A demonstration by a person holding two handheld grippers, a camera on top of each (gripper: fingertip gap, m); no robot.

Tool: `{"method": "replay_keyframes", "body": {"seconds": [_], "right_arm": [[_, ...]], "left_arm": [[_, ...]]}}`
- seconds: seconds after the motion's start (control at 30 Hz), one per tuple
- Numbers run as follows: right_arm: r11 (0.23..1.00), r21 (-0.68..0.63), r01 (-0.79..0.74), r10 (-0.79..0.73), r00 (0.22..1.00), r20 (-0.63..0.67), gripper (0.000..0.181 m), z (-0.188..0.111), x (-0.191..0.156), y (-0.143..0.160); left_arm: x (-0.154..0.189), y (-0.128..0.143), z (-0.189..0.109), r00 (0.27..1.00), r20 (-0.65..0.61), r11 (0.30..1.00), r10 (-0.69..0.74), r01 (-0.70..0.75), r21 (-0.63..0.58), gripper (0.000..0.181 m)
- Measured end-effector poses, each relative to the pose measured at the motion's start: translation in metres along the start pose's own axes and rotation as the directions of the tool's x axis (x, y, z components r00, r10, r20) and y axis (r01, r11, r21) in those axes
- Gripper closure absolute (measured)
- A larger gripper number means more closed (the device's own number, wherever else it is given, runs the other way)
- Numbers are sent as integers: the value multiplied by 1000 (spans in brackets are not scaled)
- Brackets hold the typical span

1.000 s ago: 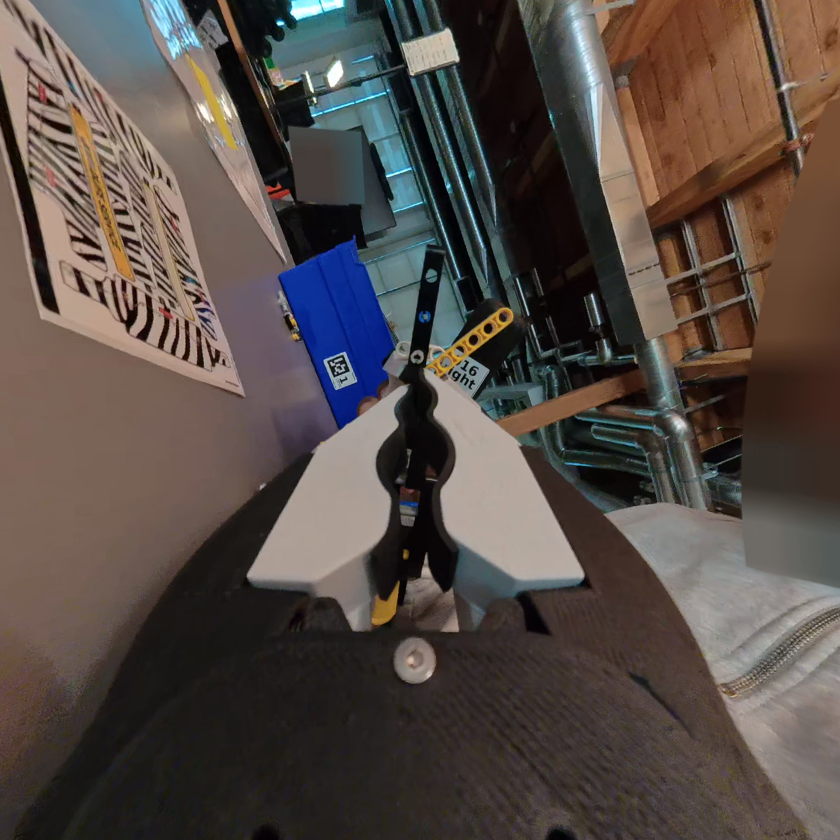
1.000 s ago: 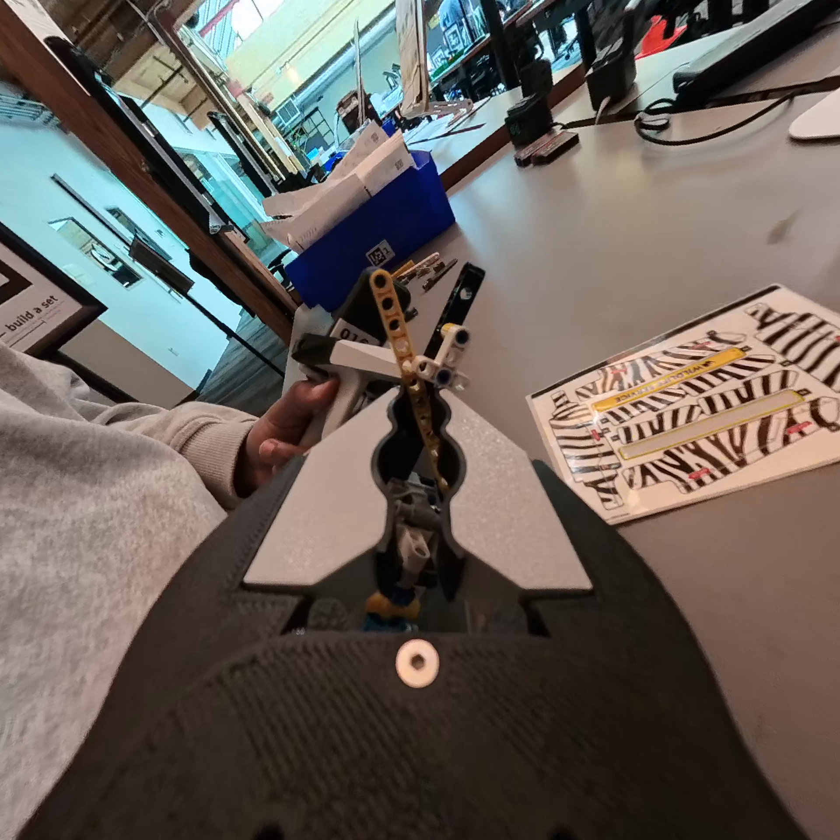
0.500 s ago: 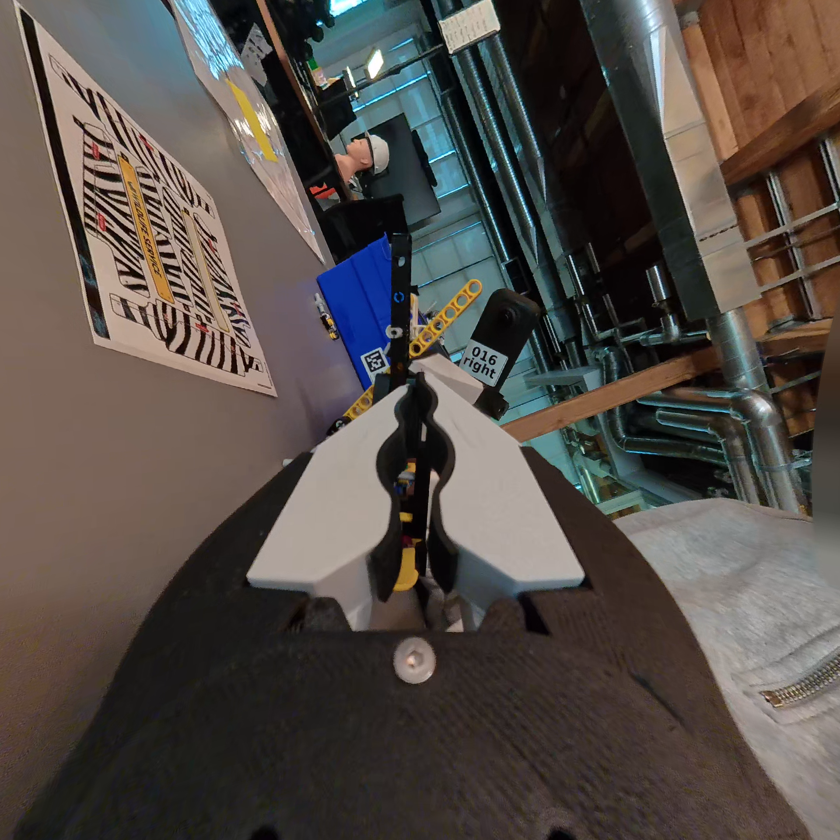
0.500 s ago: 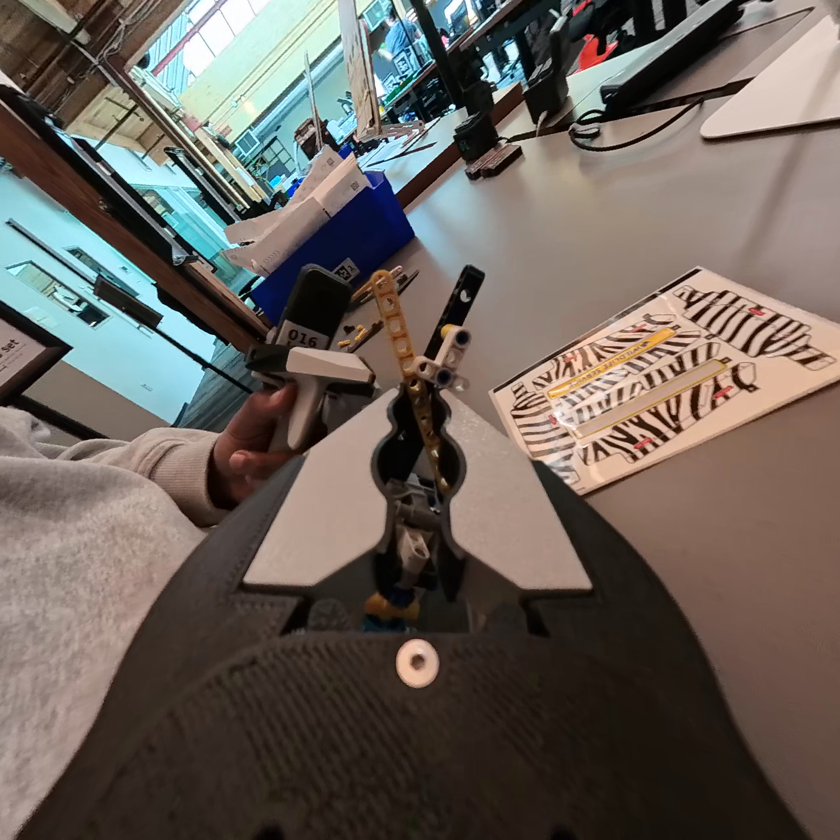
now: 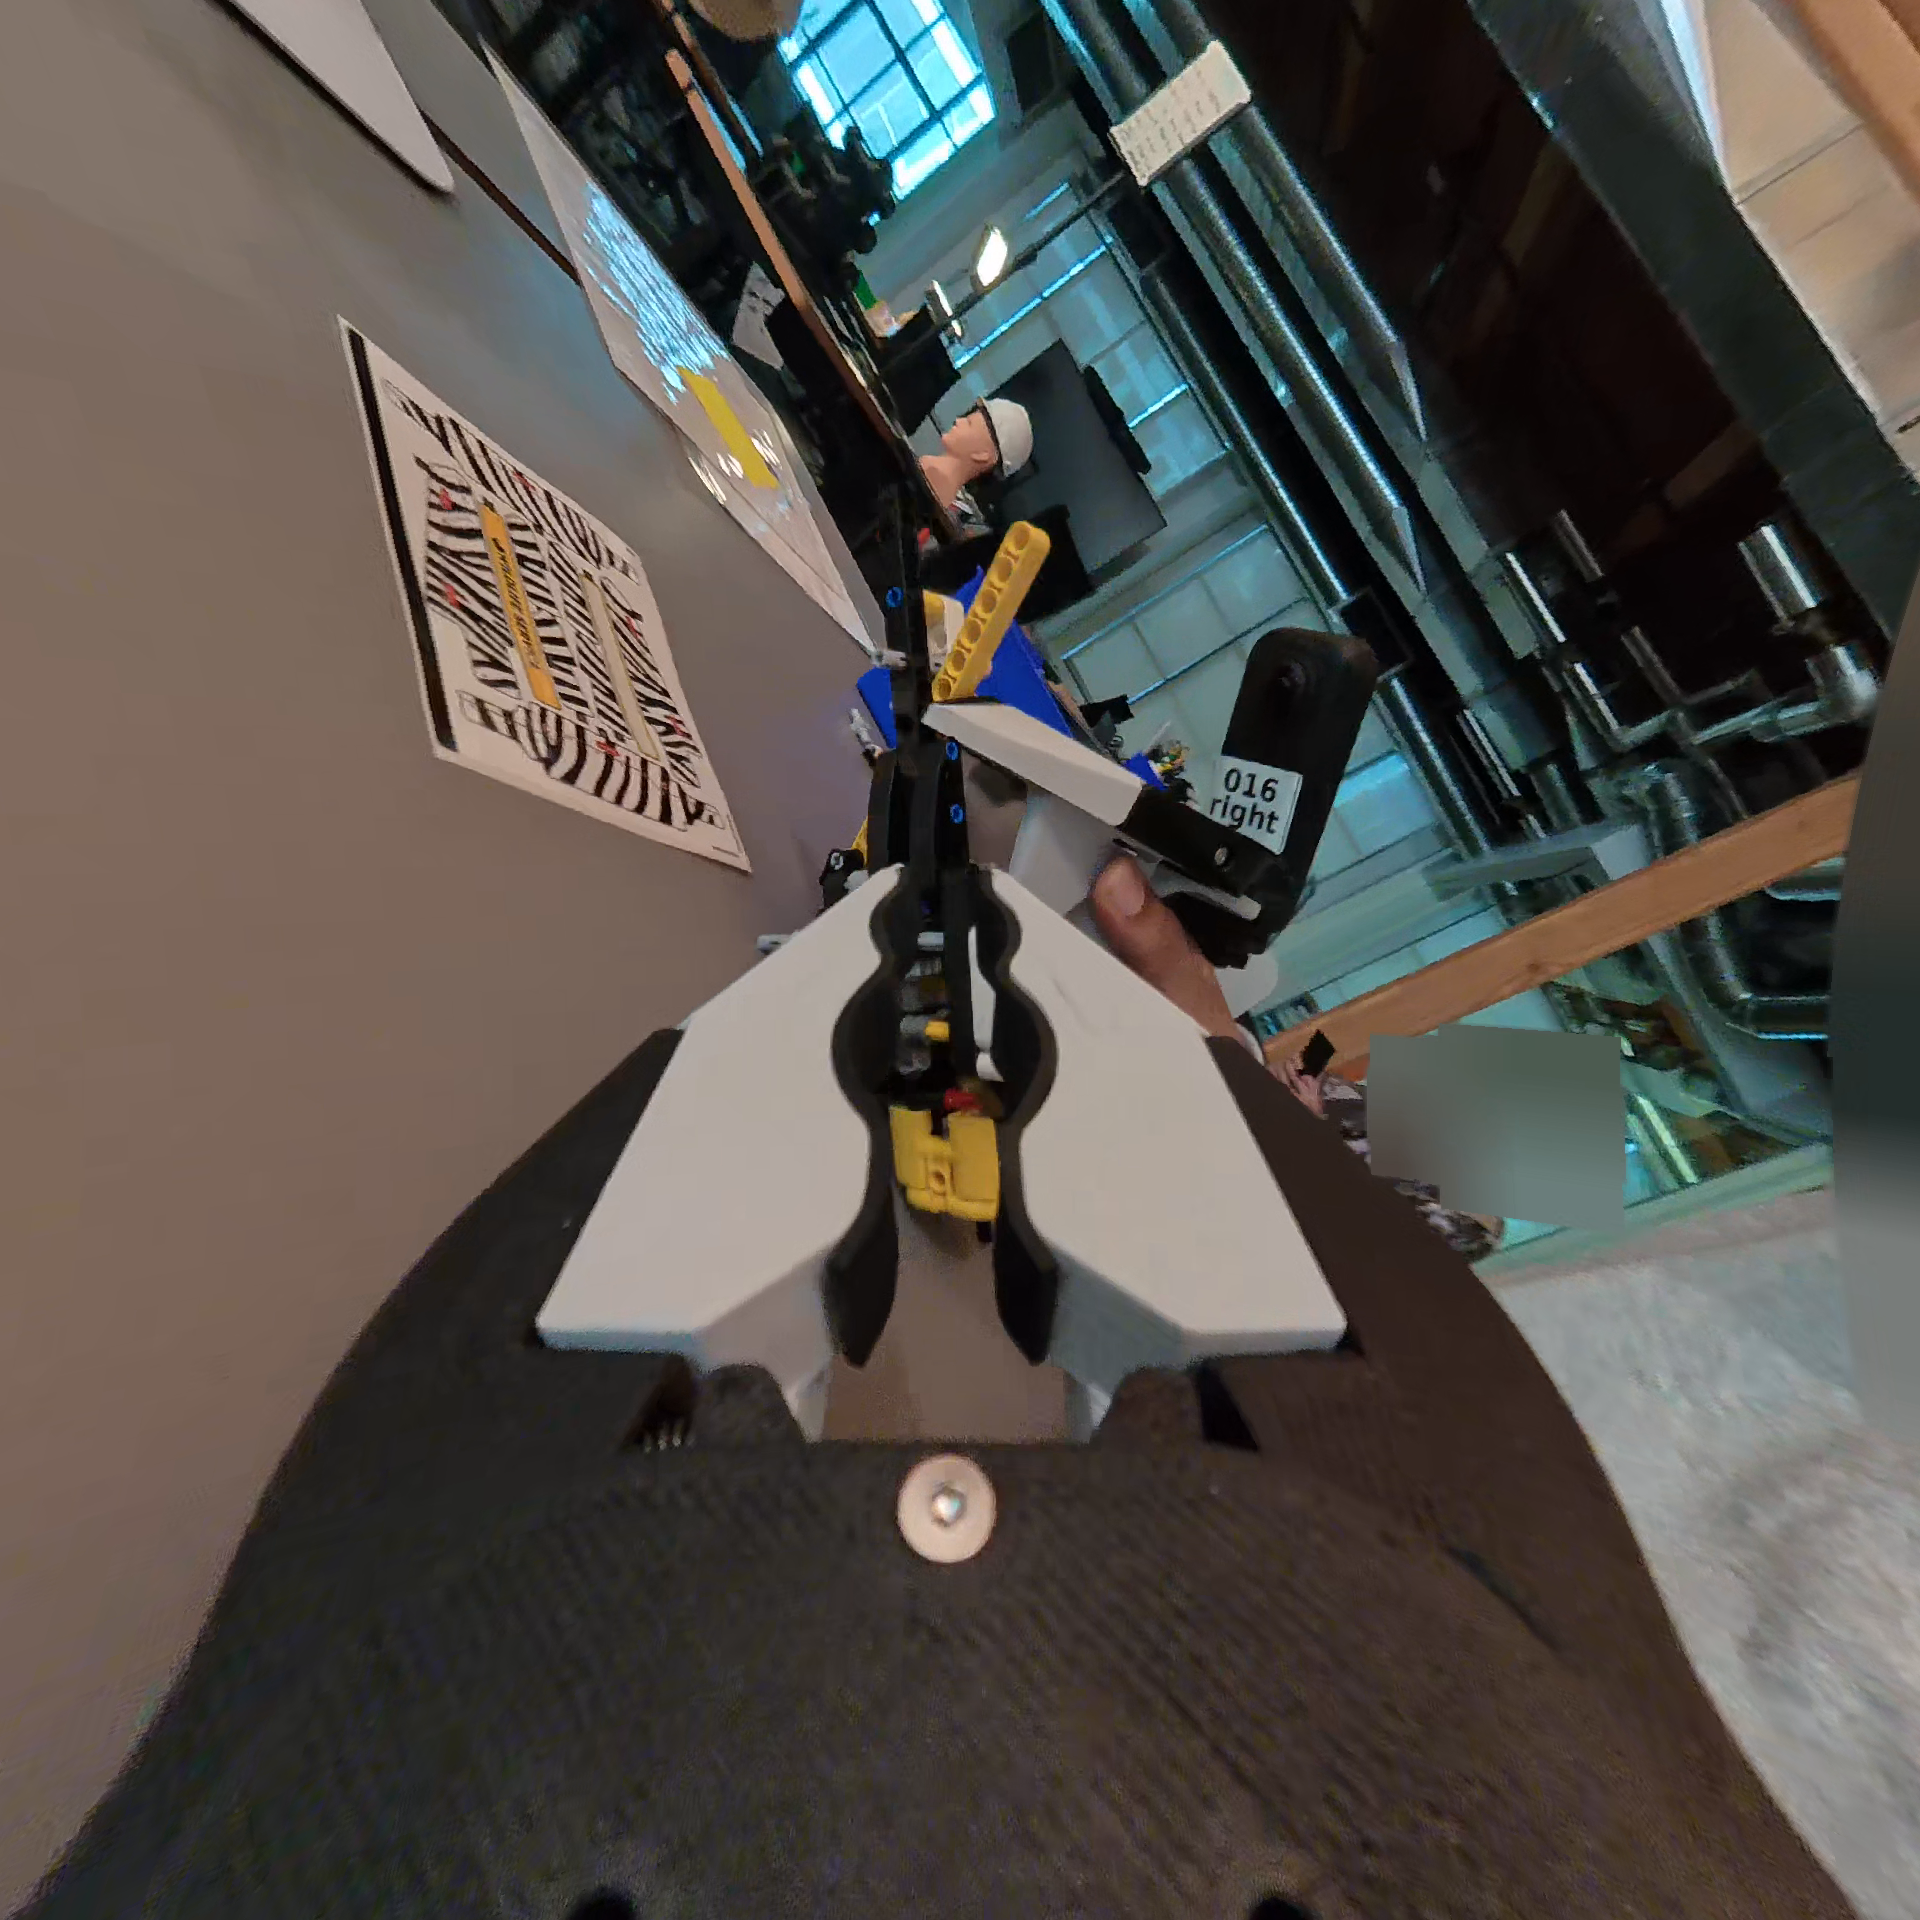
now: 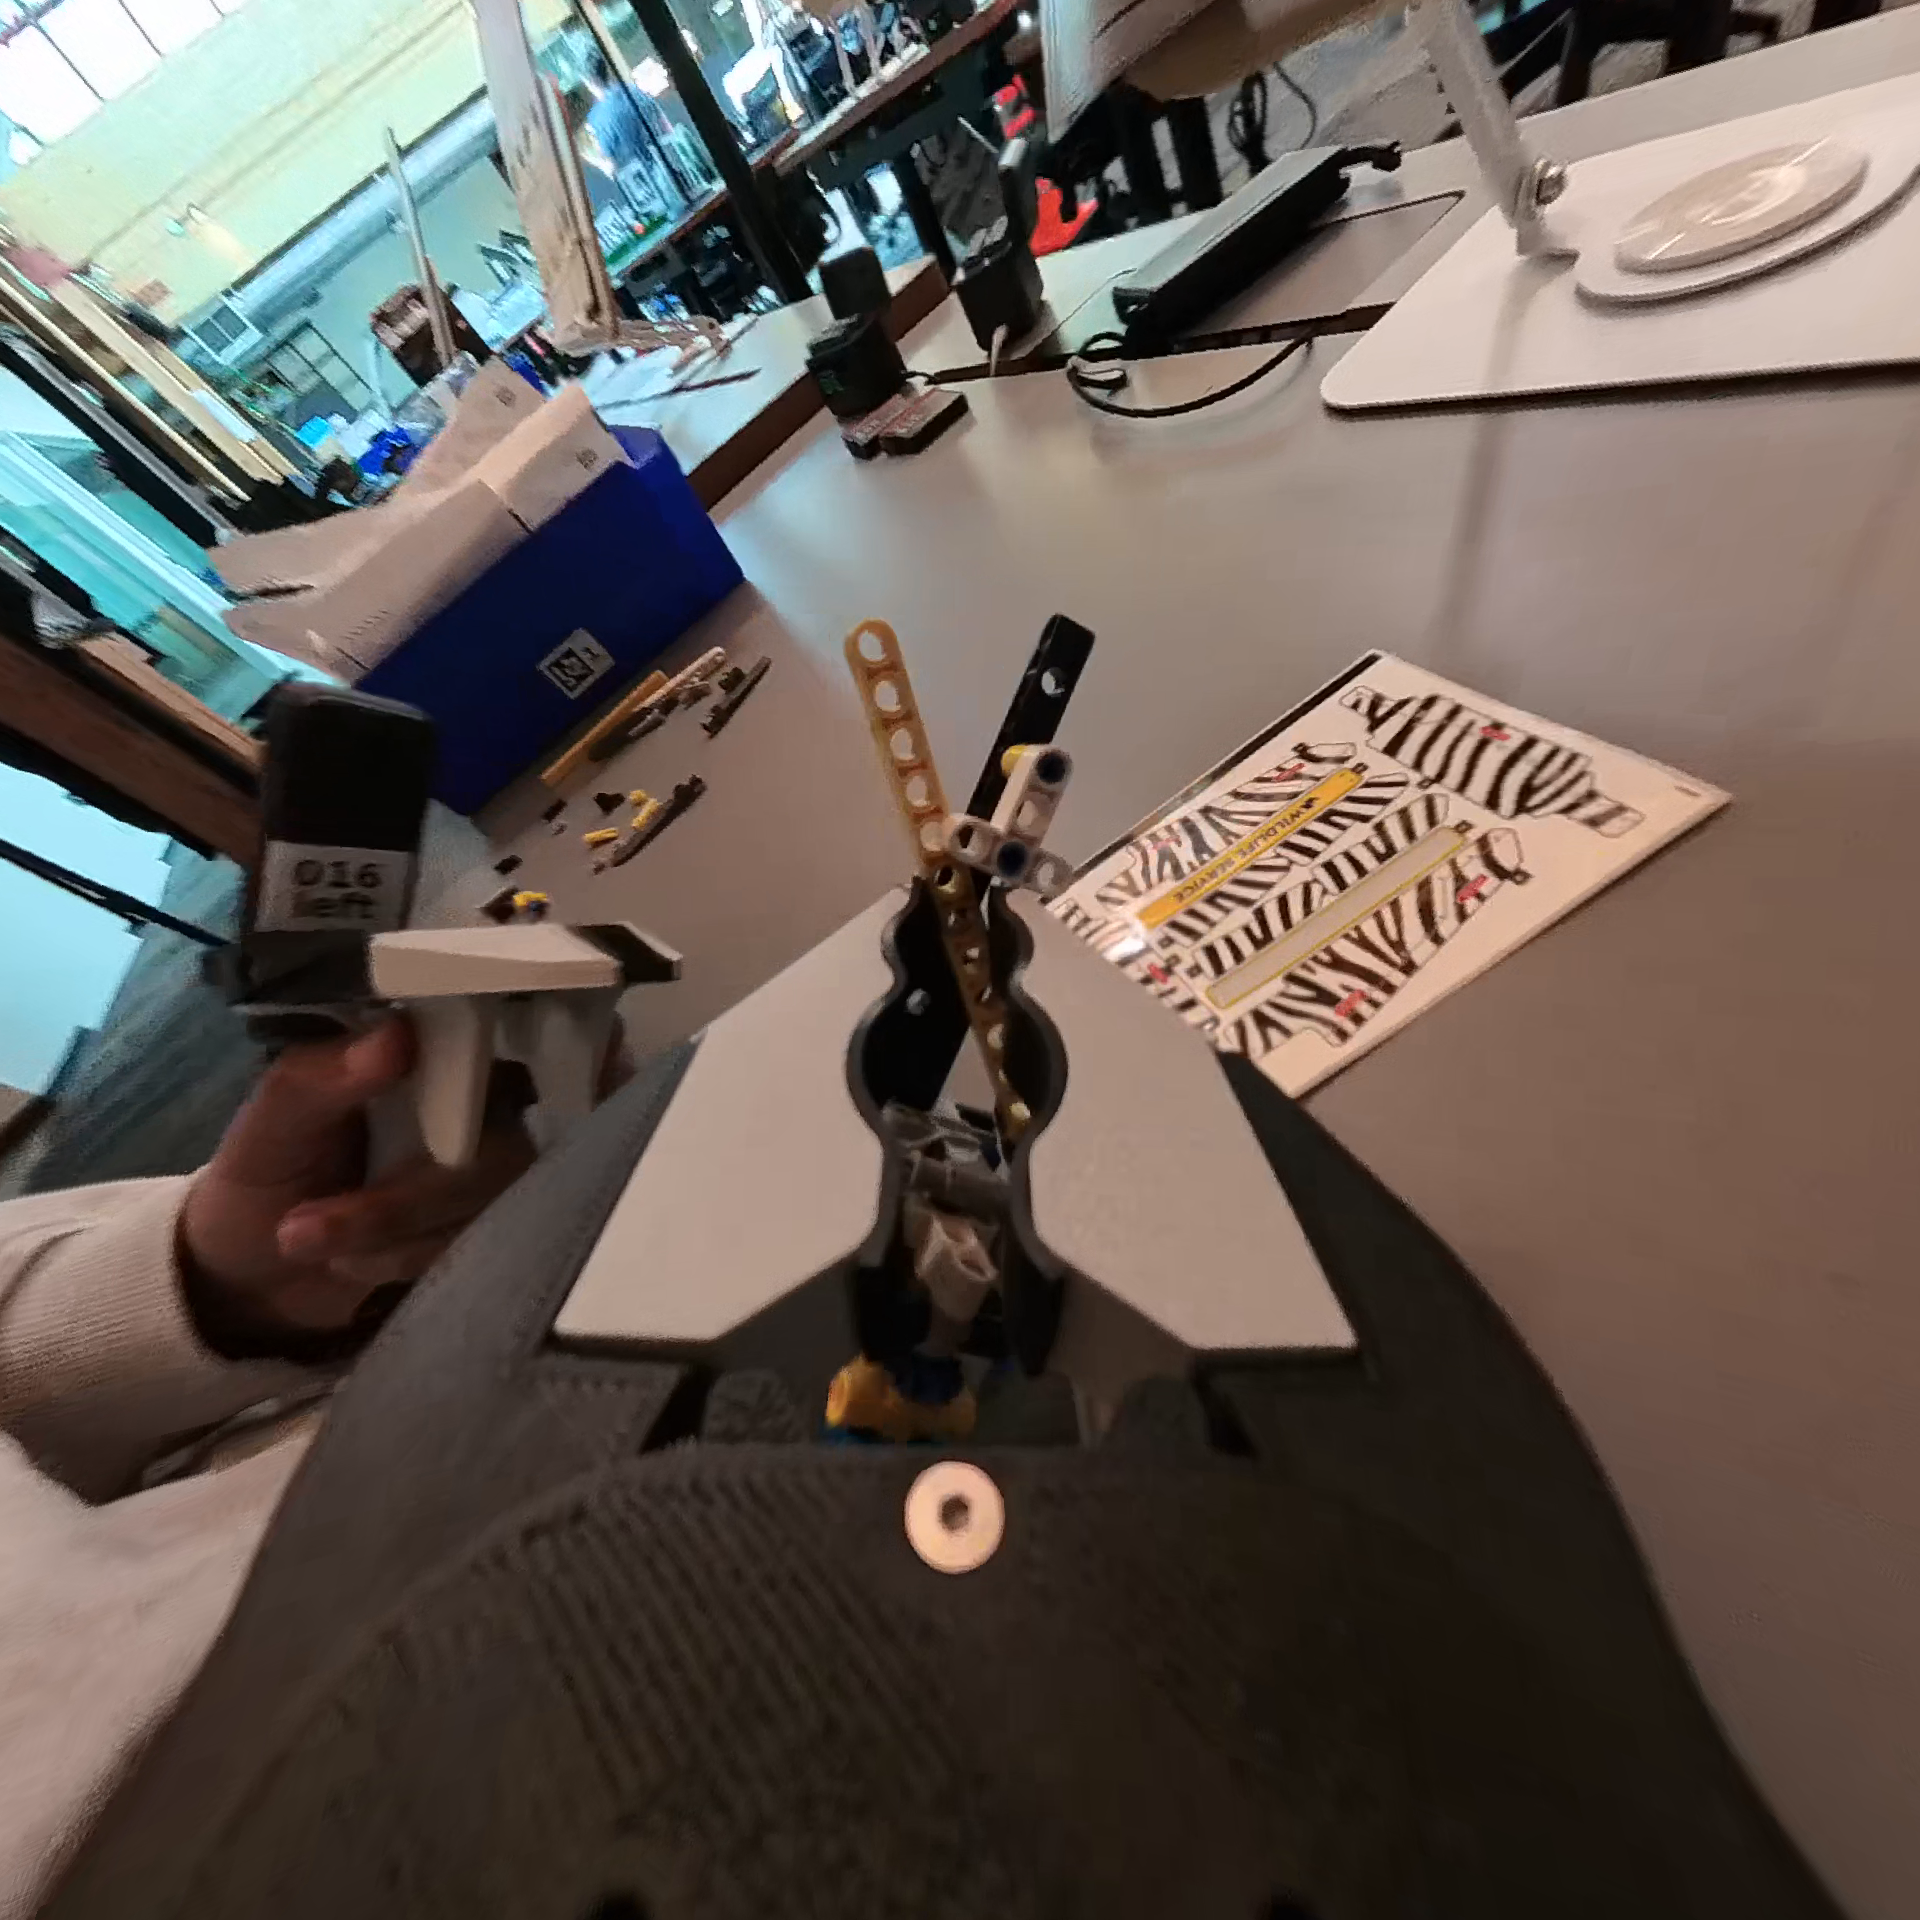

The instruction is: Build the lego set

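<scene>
My right gripper [image 6: 958,899] is shut on a lego assembly held above the table. A yellow beam [image 6: 904,748] and a black beam [image 6: 1039,707] cross beyond its tips, joined by white connectors [image 6: 1013,821]. My left gripper [image 5: 938,883] is shut on black beams with a yellow block [image 5: 943,1164] between its fingers. In the right wrist view the left gripper [image 6: 665,956] stands apart, left of the crossed beams, and is blurred. In the left wrist view the right gripper [image 5: 925,717] and its yellow beam [image 5: 987,613] sit just beyond my tips.
A zebra-striped sticker sheet [image 6: 1351,873] lies on the grey table [image 6: 1351,520] to the right. A blue bin [image 6: 540,623] with paper stands at the back left, with loose lego pieces [image 6: 644,769] in front of it. A white monitor base [image 6: 1558,312] and cables are at the back right. The gap from one gripper's tips to the other's is roughly 8 centimeters.
The left gripper was at the crossed beams a second ago and now stands apart to their left. Both views have swung, and the sticker sheet has shifted in each.
</scene>
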State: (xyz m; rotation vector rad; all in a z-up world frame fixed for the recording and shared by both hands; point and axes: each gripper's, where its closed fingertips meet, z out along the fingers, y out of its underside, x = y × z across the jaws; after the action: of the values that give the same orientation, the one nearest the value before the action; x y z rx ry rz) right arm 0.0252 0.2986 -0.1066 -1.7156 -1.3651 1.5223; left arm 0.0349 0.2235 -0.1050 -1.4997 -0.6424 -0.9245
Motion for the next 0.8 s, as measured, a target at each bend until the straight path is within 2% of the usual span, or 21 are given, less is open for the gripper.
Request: {"method": "replay_keyframes", "body": {"seconds": [0.17,0.33,0.4,0.5,0.6,0.7,0.8], "right_arm": [[993,-100,58,-65,995,-71,172,21,-4,0],[957,-281,76,-118,984,-136,171,53,-6,7],[924,-375,76,-148,975,-167,171,69,-5,17],[845,-518,133,-275,939,-207,172,86,-4,32],[749,-635,189,-407,888,-216,172,95,-4,46],[707,-672,220,-487,841,-237,172,100,-5,47],[716,-671,191,-460,853,-248,167,102,-8,48]], "left_arm": [[4,1,-30,992,61,993,110,-112,36,168],[10,7,-59,984,86,985,155,-160,59,167],[13,8,-72,980,92,981,176,-183,72,167],[14,5,-89,971,117,969,209,-222,109,168],[29,-9,-98,979,69,968,192,-200,150,166],[19,-12,-106,961,129,956,246,-262,130,166],[19,-16,-111,969,104,962,222,-235,137,165]]}}
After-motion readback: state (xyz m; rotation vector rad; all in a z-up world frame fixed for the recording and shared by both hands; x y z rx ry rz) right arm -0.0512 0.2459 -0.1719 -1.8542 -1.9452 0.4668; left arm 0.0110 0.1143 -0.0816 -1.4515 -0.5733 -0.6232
